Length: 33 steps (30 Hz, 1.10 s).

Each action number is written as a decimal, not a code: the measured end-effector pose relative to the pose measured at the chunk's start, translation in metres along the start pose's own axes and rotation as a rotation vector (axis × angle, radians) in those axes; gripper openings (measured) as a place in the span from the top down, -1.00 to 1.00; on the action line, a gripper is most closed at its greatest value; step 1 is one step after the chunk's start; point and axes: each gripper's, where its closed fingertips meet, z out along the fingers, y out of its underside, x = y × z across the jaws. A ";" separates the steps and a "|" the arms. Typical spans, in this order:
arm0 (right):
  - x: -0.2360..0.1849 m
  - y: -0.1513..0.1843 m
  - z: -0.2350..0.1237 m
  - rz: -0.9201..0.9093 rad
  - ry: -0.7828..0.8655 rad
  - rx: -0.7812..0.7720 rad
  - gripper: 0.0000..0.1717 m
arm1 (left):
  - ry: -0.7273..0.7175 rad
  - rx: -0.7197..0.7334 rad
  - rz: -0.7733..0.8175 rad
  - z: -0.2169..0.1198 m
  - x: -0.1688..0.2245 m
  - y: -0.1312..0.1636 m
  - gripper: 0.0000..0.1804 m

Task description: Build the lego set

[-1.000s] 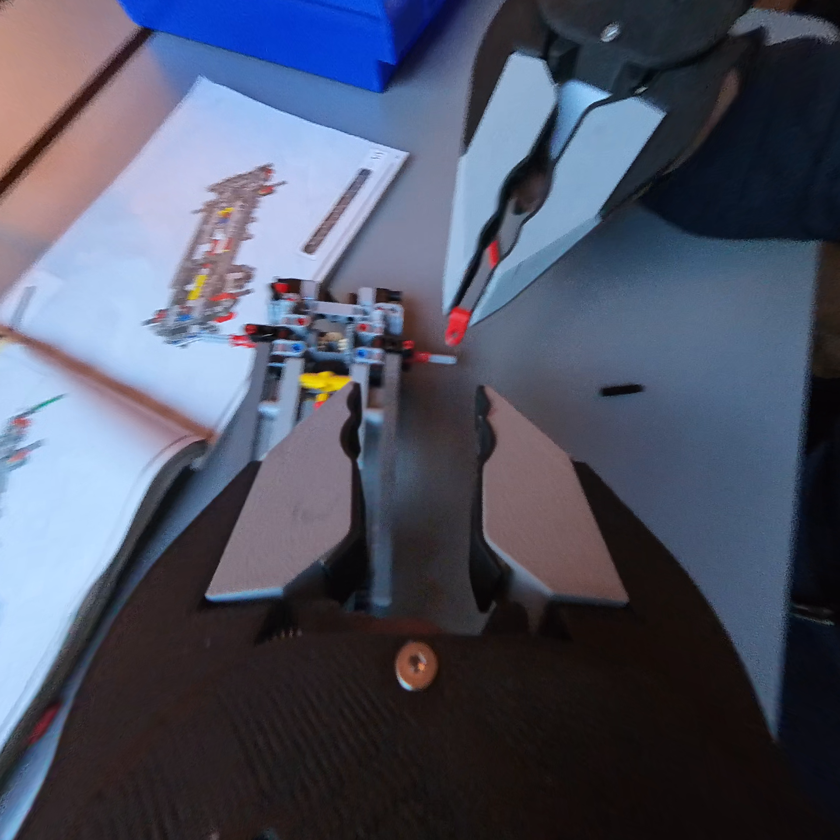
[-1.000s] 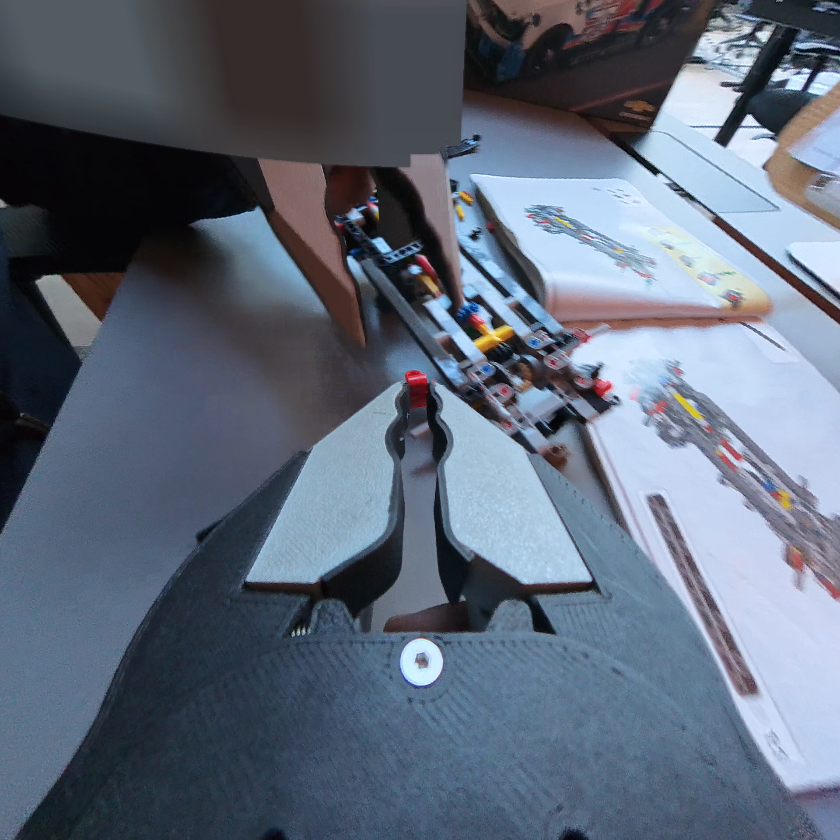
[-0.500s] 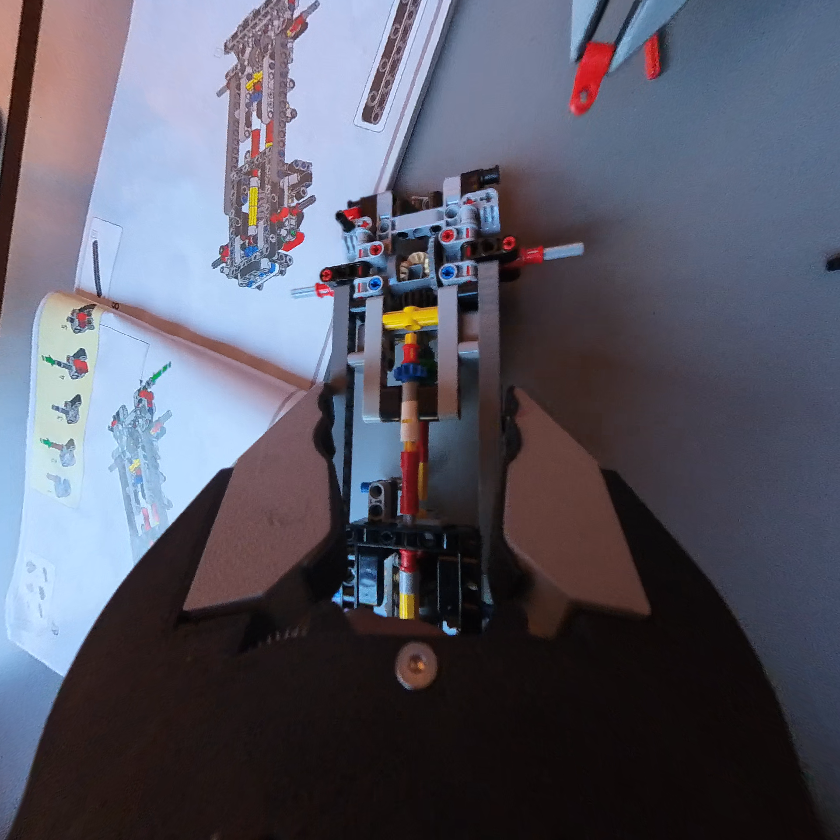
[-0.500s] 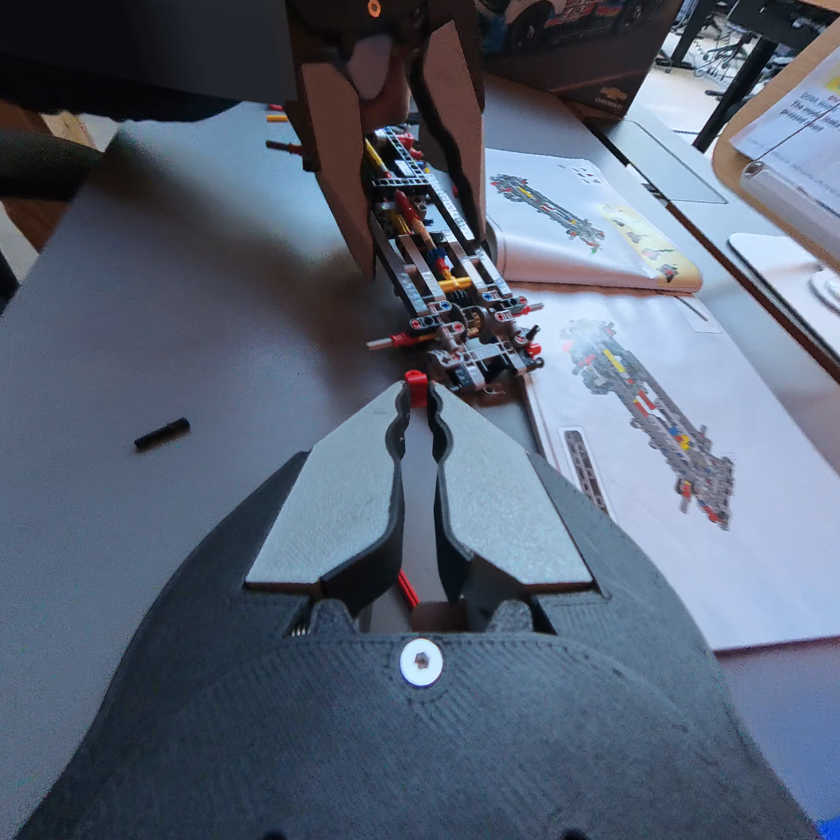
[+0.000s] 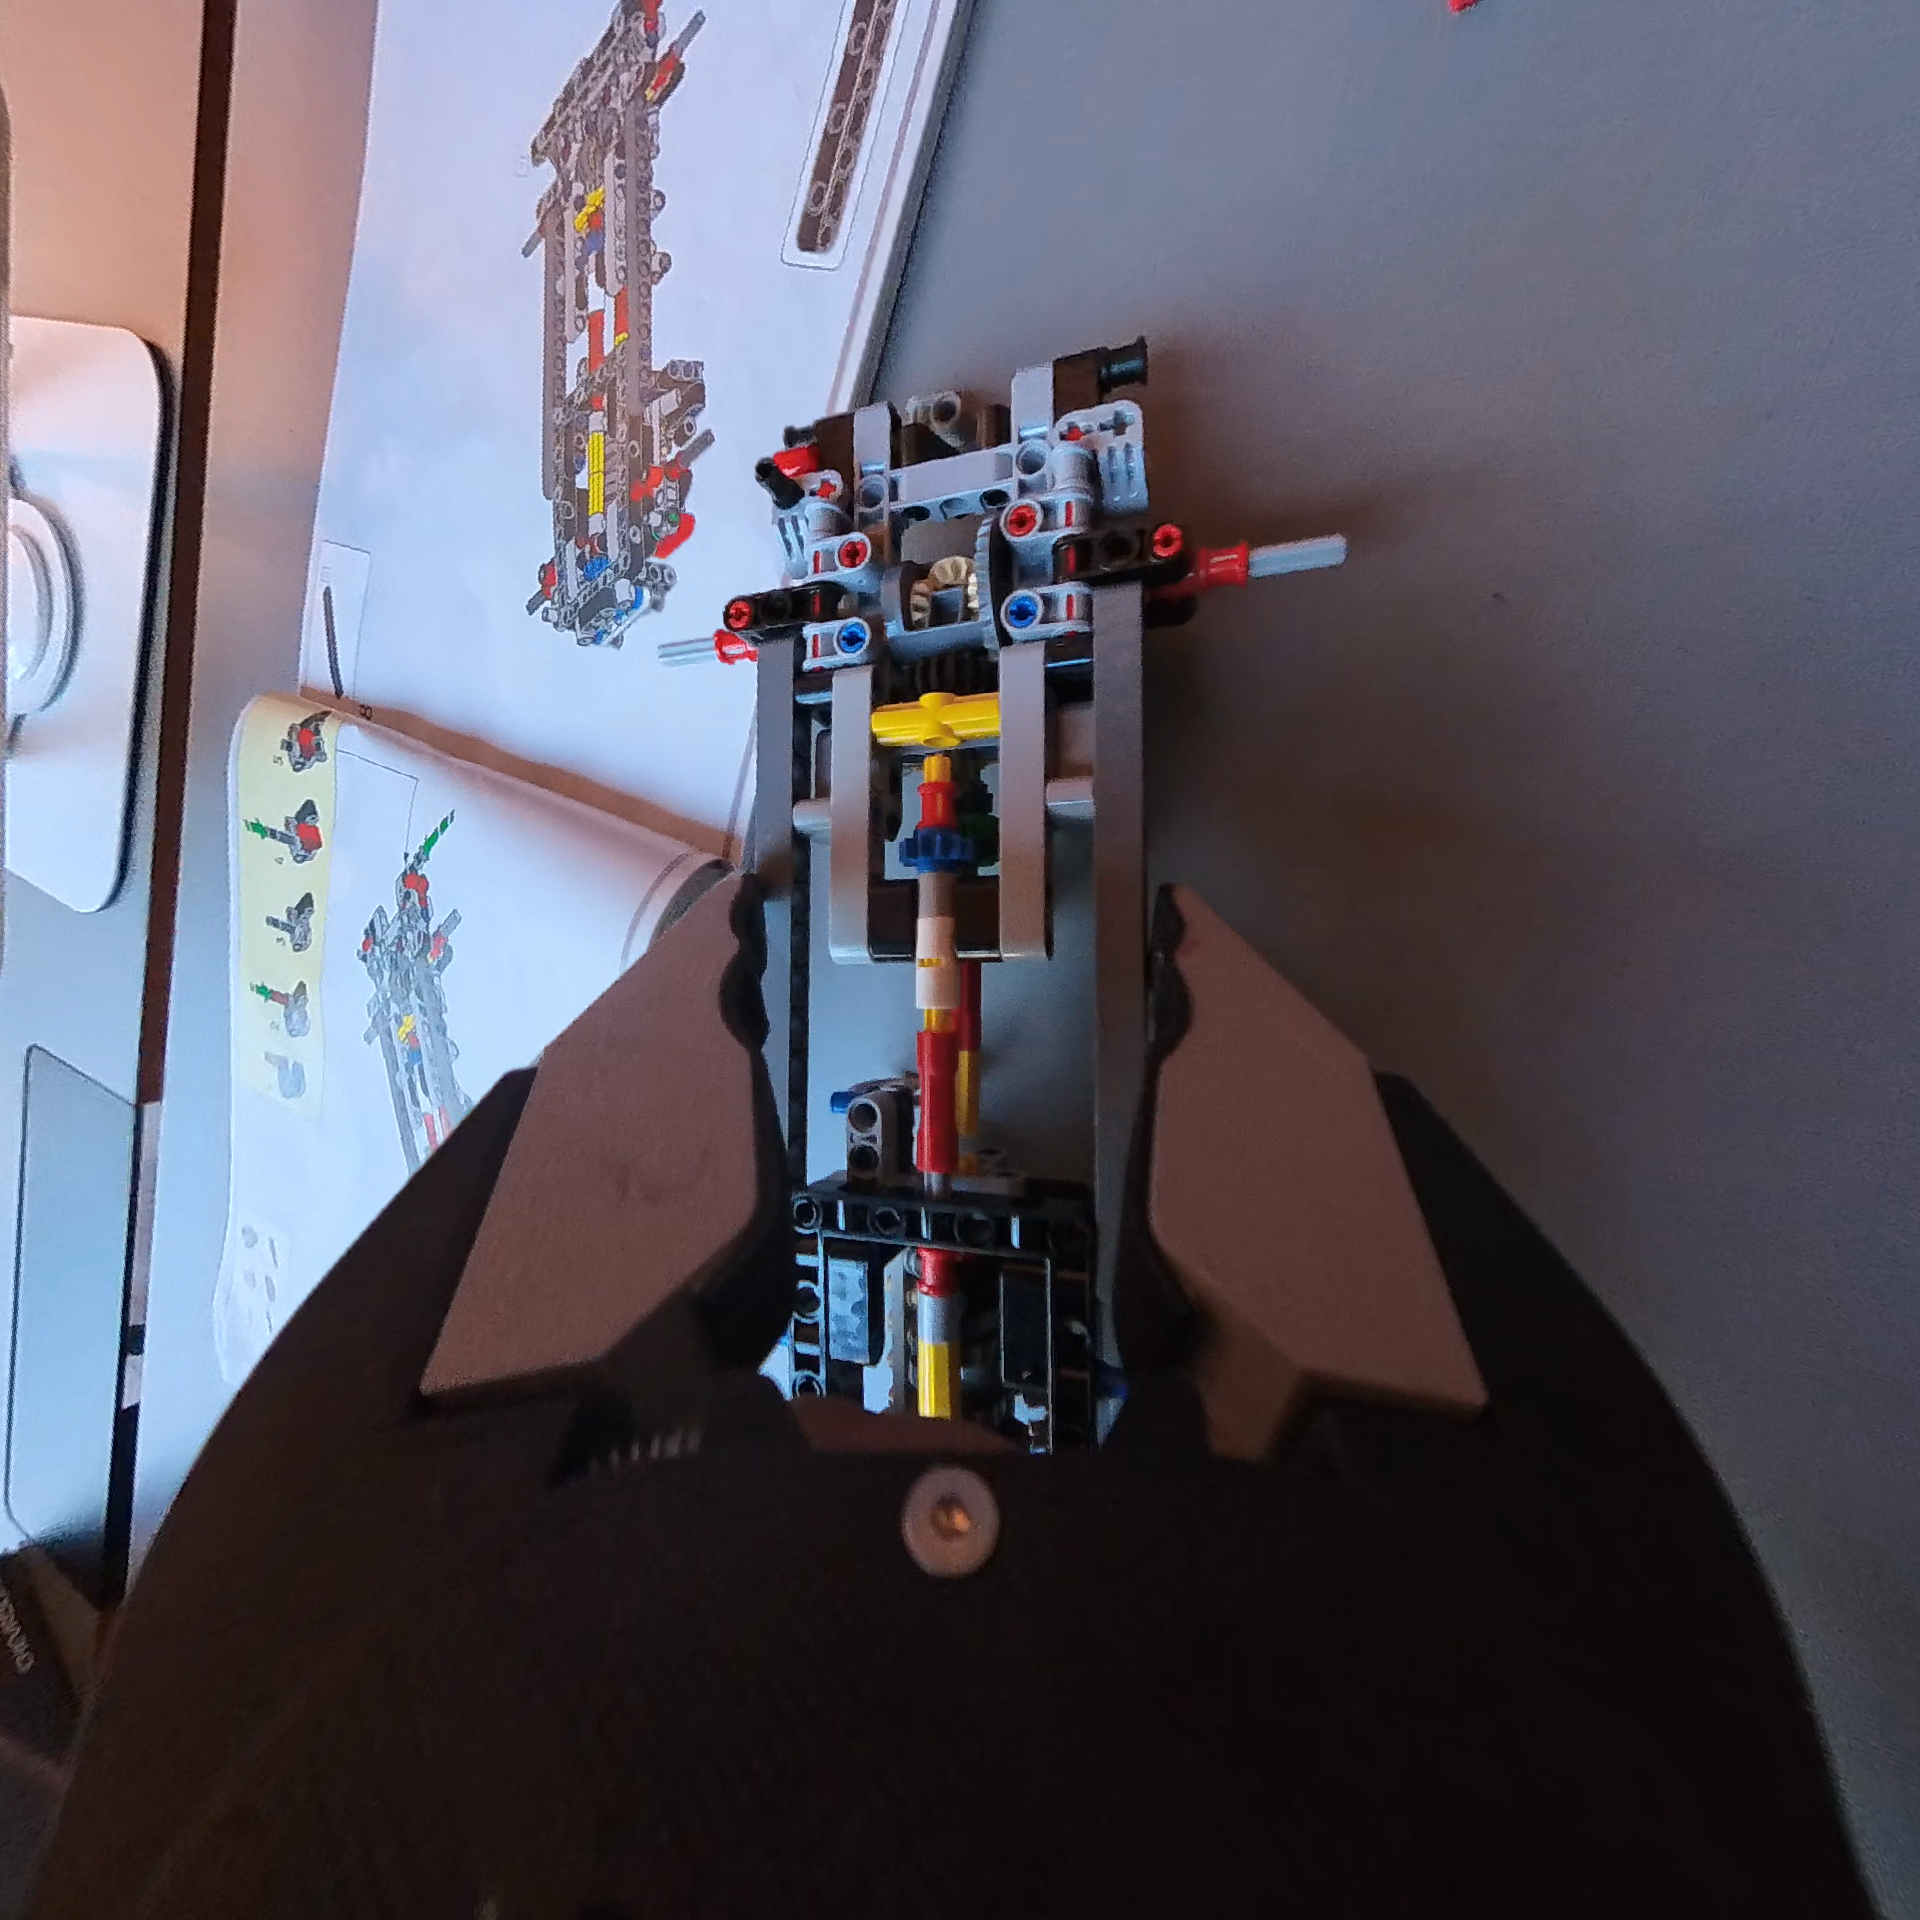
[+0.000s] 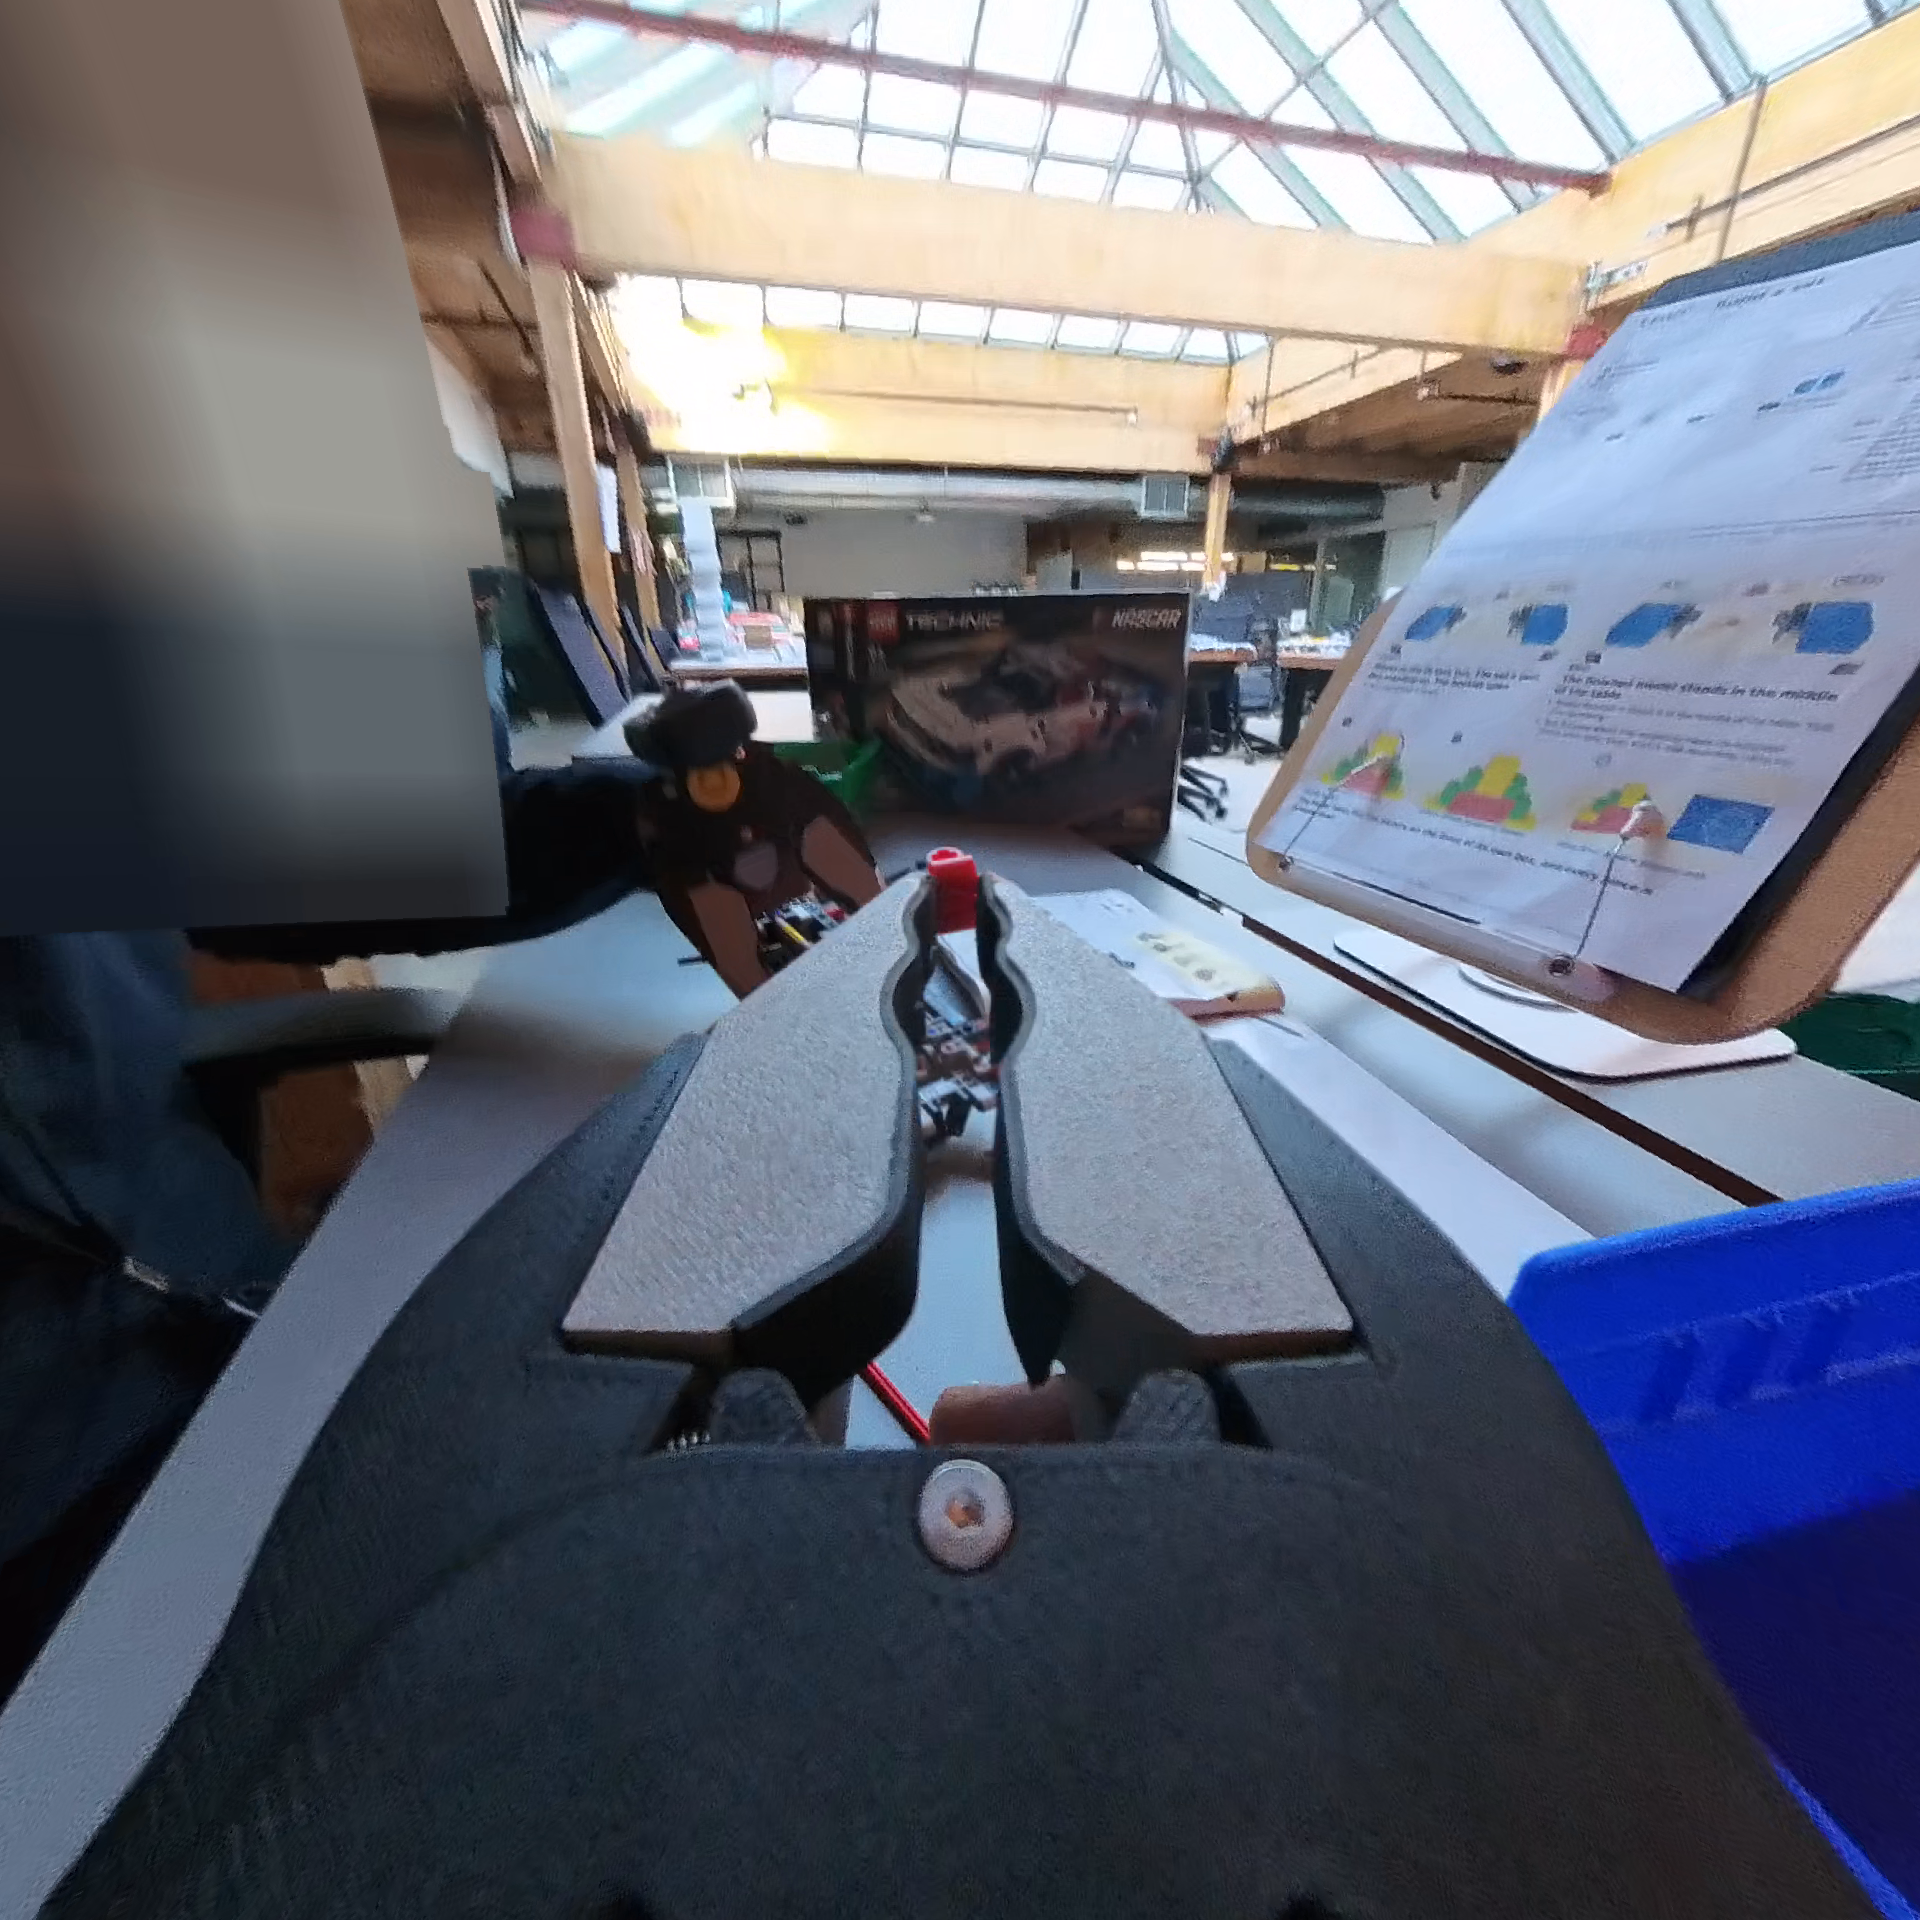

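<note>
While an open instruction booklet (image 5: 468, 416) lies at 9 to 11 o'clock in the left wrist view, the left gripper (image 5: 951, 914) stands over a brick-built car chassis (image 5: 951, 644) on the grey table (image 5: 1507, 935). Its fingers are spread wide, one along each grey side beam, and it cannot be told whether the pads press on the beams or only flank them. The chassis's long axis runs from 6 to 12 o'clock, in line with the fingers, and its axle end with the gears points to 12 o'clock beyond the fingertips. In the right wrist view the left gripper shows at 10 o'clock. The right gripper (image 6: 951, 894) has its fingers nearly together, pinching a small red connector piece (image 6: 951, 868) at the very tips. The chassis lies at 12 o'clock from them, low and near, so the left gripper is far the nearer to it. Beyond stand a set box (image 6: 997, 717), a tilted sheet holder (image 6: 1621, 665) at 2 o'clock and a blue bin (image 6: 1745, 1455) at 4 o'clock.
</note>
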 end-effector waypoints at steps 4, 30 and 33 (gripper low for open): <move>-0.006 0.000 0.000 0.017 -0.039 0.001 0.96 | -0.009 0.006 -0.027 -0.006 0.005 0.002 0.39; -0.034 0.047 0.029 0.029 -0.148 -0.189 0.96 | 0.023 0.122 -0.166 -0.043 0.031 0.028 0.83; -0.040 0.052 0.035 0.040 -0.168 -0.207 0.96 | -0.026 0.149 -0.169 -0.050 0.026 0.019 0.79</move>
